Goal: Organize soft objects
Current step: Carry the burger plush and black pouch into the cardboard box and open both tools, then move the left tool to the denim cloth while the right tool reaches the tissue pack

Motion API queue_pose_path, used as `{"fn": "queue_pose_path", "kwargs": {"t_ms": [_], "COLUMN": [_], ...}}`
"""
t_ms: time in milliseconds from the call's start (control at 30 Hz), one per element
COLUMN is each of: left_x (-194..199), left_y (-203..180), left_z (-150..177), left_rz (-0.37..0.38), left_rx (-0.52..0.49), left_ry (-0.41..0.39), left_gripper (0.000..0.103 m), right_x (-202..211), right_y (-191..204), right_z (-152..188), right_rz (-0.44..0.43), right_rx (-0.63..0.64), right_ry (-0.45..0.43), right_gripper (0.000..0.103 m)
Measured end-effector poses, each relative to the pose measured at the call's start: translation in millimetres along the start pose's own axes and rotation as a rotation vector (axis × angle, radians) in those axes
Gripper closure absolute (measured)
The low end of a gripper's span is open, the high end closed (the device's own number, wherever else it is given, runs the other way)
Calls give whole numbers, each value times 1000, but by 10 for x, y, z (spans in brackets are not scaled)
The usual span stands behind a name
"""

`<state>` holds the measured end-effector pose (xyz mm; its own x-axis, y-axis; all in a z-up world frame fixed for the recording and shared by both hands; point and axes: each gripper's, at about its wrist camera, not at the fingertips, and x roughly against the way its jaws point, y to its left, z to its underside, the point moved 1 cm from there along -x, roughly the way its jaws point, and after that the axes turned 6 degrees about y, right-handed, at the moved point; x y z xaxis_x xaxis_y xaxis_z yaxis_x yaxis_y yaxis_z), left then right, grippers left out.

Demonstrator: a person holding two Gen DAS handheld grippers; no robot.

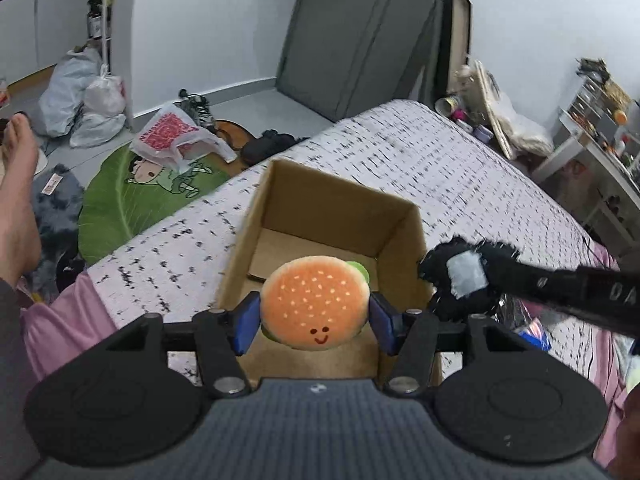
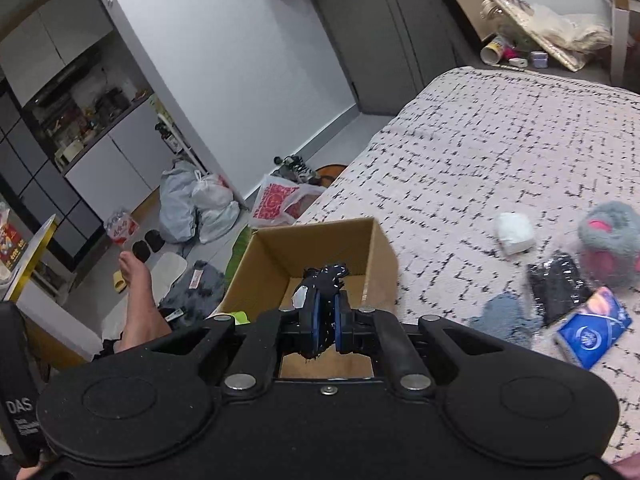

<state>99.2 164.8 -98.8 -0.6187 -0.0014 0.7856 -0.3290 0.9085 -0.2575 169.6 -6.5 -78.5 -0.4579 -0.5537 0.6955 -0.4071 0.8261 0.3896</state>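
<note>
Burger plush (image 1: 315, 302) sits between the blue pads of the left tool (image 1: 315, 322), held over the near end of the open cardboard box (image 1: 276, 192), smiley face toward the camera, green lettuce edge showing at its far right. Pads touch both its sides, so the left tool is closed on it at medium width. Box stands on the bed (image 1: 440, 168) near the bed's left edge, flaps up, bare cardboard floor visible inside. Black furry toy (image 2: 326, 276) with a white tag is clamped in the right tool (image 2: 326, 322), jaws nearly together with fur sticking out above and below the pads; it hangs over the box interior in the right wrist view and shows just off the box's right wall in the left wrist view. Further right on the bed, well apart from the box: white bundle (image 2: 515, 233), grey-and-pink fluffy item (image 2: 610, 240), black packet (image 2: 558, 288), blue packet (image 2: 592, 326), blue-grey cloth (image 2: 502, 320). Floor beyond the bed's left edge has a green leaf-shaped mat (image 1: 120, 208), plastic bags (image 1: 172, 136), and a person's bare foot (image 1: 16, 184).
</note>
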Motion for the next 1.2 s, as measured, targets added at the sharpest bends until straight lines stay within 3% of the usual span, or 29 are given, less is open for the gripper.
{"fn": "queue_pose_path", "kwargs": {"t_ms": [167, 333, 400, 433, 467, 533, 700, 1000, 1067, 1200], "left_x": [131, 197, 196, 187, 190, 211, 233, 214, 220, 233], "left_y": [112, 144, 146, 145, 141, 157, 108, -128, -186, -349], "left_z": [-65, -95, -98, -100, -101, -109, -108, -45, -30, 1], "left_rz": [1, 5, 7, 6, 4, 14, -1, -61, -62, -71], "left_rx": [50, 64, 69, 68, 71, 83, 91, 20, 4, -37], "left_ry": [-39, -58, -54, -53, -51, -50, -49, -10, -5, -3], "left_gripper": [34, 28, 28, 28, 27, 27, 17, 13, 13, 13], "right_x": [-109, -196, -222, -240, -243, -212, -70, 254, 348, 503], "right_y": [121, 185, 190, 189, 177, 142, 27, -317, -437, -685], "right_z": [-10, -26, -21, -16, -8, 9, 38, 89, 99, 120], "right_rz": [-10, -23, -27, -27, -15, -1, 8, 52, 62, 75], "right_rx": [13, 8, 2, 3, -2, -6, -18, -43, -60, -94], "right_ry": [15, 32, 46, 60, 70, 63, 58, 41, 31, 18], "right_gripper": [96, 93, 86, 71, 65, 58, 49, 31, 23, 22]}}
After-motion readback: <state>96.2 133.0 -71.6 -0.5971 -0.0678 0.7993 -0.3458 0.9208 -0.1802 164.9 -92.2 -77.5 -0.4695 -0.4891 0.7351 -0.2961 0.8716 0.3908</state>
